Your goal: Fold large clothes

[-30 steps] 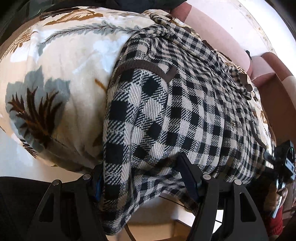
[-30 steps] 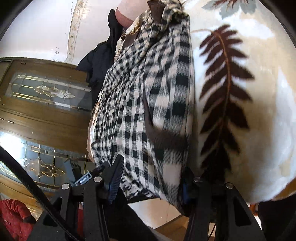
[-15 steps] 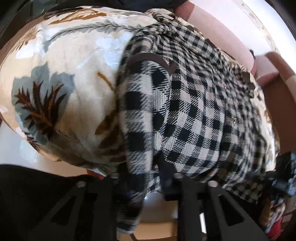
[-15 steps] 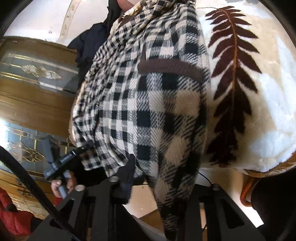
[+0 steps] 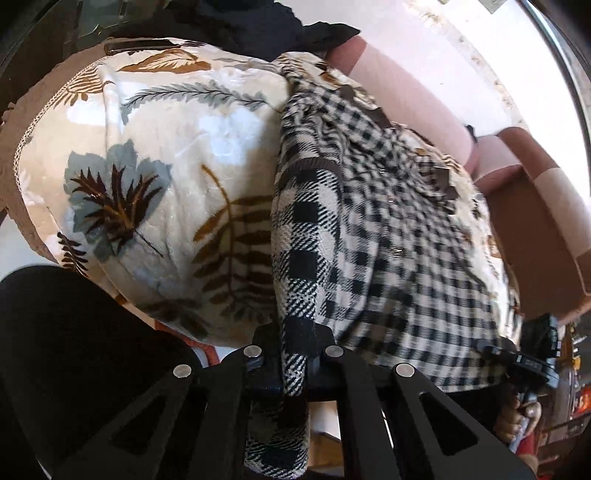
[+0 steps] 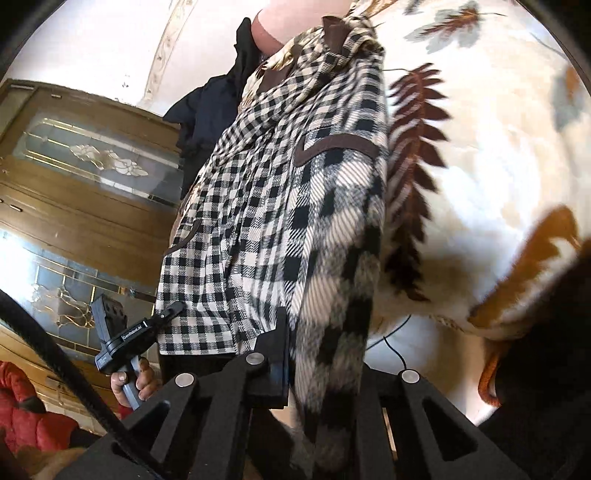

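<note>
A black-and-cream checked shirt (image 5: pixel 388 236) with brown pocket trim lies spread on a leaf-patterned blanket (image 5: pixel 166 177). My left gripper (image 5: pixel 293 354) is shut on the shirt's near hem at one corner; cloth hangs down between the fingers. My right gripper (image 6: pixel 317 354) is shut on the other hem corner of the shirt (image 6: pixel 266 206), whose edge drapes over the fingers. Each gripper shows in the other's view: the right one (image 5: pixel 532 365) at the shirt's far corner, the left one (image 6: pixel 133 332) by the lower left hem.
The blanket (image 6: pixel 480 166) covers a sofa with pink cushions (image 5: pixel 413 92). A dark garment (image 5: pixel 258 26) lies at the back. A wooden cabinet with glass doors (image 6: pixel 74 184) stands behind. A red item (image 6: pixel 26 413) is low at the left.
Both grippers closed from open onto the shirt's hem corners. The hem has lifted and bunched between the fingers, and the shirt shifted across the blanket.
</note>
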